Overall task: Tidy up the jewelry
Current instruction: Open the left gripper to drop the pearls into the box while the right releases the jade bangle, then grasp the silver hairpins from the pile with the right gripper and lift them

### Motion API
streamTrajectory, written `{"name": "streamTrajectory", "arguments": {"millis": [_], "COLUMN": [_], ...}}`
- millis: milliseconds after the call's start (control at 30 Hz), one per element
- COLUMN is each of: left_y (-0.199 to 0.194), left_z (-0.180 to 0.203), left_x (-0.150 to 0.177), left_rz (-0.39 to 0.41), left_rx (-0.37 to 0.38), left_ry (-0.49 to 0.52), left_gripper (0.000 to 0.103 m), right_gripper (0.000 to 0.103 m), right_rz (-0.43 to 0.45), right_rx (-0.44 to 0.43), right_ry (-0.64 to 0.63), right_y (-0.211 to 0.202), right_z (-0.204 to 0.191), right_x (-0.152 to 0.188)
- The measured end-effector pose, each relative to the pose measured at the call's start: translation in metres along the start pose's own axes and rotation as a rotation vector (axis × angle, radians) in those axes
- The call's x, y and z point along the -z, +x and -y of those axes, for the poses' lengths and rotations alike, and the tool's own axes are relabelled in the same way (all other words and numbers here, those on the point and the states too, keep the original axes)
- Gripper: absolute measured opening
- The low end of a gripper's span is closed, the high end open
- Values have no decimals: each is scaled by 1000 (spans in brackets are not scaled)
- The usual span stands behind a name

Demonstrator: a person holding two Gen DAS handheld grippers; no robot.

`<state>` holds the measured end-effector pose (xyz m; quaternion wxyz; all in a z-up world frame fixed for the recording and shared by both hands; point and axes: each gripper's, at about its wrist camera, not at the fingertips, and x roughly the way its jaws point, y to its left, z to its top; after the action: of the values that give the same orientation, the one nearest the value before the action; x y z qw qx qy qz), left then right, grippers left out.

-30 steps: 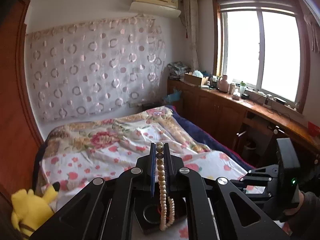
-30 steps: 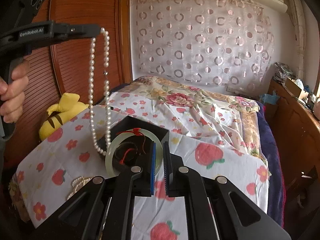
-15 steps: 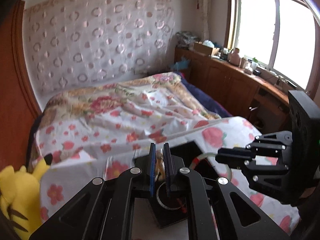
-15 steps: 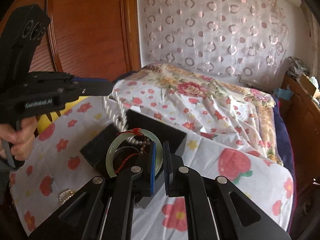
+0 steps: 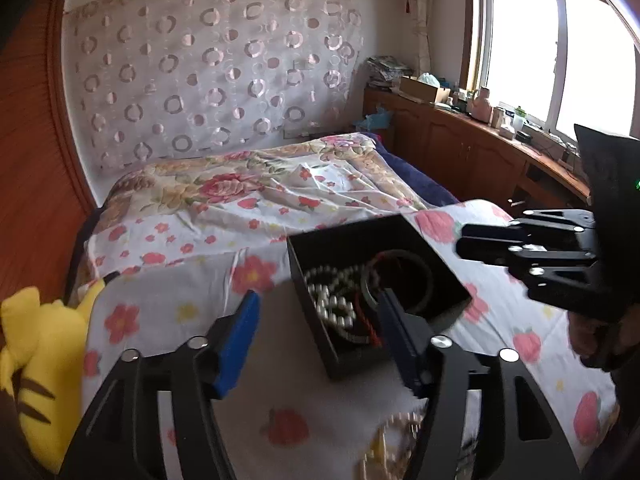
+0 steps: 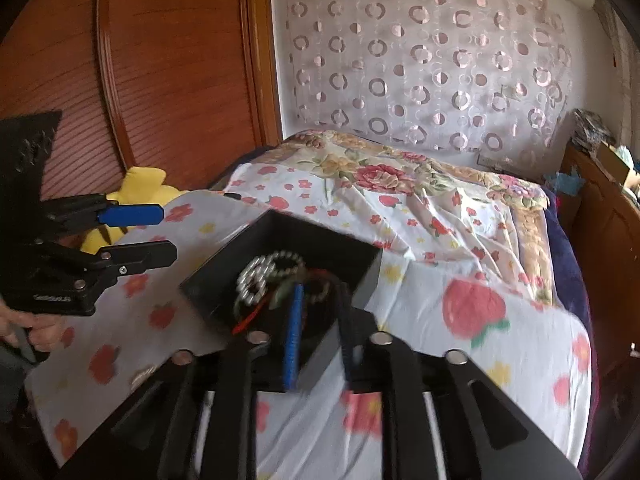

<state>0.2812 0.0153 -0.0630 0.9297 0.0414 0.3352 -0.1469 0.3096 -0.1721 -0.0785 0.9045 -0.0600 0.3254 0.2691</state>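
A black open box sits on a floral-clothed surface. Inside lie a white pearl necklace and a pale green bangle with a red cord. My left gripper is open and empty, its jaws wide apart at the box's near left side; it shows at the left of the right wrist view. My right gripper is open and empty, at the box's near edge; it shows at the right of the left wrist view.
A second piece of pearl jewelry lies on the cloth near the left gripper's base. A yellow plush toy sits at the left by the wooden headboard. The bed lies beyond; a wooden cabinet runs under the window.
The left gripper lowered the pearl necklace into the box and opened. The right gripper released the bangle into the box and opened. Both now lie in the box.
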Motion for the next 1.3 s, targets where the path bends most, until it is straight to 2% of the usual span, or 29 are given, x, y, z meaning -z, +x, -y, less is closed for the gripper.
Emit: {"name": "streamTrajectory", "arguments": {"millis": [200, 267, 333, 533, 700, 733, 900, 967, 1033, 1100, 1300], "left_y": [-27, -33, -39, -56, -66, -68, -75, -77, -76, -79, -81], "left_z": [2, 4, 5, 12, 15, 15, 19, 20, 20, 22, 25], "left_x": [39, 50, 60, 87, 104, 107, 114, 116, 116, 119, 126], "left_rz": [0, -3, -6, -16, -21, -21, -22, -20, -20, -17, -26], "left_rx": [15, 19, 20, 25, 27, 30, 38, 39, 39, 39, 37], "left_ry": [-46, -57, -69, -93, -102, -106, -119, -119, -121, -127, -141], "left_gripper": [72, 73, 73, 73, 73, 73, 74, 74, 74, 74, 74], "right_gripper": [28, 48, 53, 53, 53, 53, 39, 30, 29, 23, 16], "right_rz": [-49, -66, -79, -149, -195, -199, -206, -209, -211, -210, -129], "right_rx": [-33, -42, -46, -100, -112, -111, -152, -175, -179, -182, -165], "right_ry": [-7, -13, -18, 0, 41, 51, 122, 141, 144, 144, 113], "right_y": [-32, -36, -40, -33, -20, -18, -12, -11, -12, -13, -32], "right_z": [-22, -30, -38, -58, -62, -60, -53, -52, -53, -53, -59], "right_x": [46, 59, 72, 95, 106, 107, 108, 107, 107, 107, 99]}}
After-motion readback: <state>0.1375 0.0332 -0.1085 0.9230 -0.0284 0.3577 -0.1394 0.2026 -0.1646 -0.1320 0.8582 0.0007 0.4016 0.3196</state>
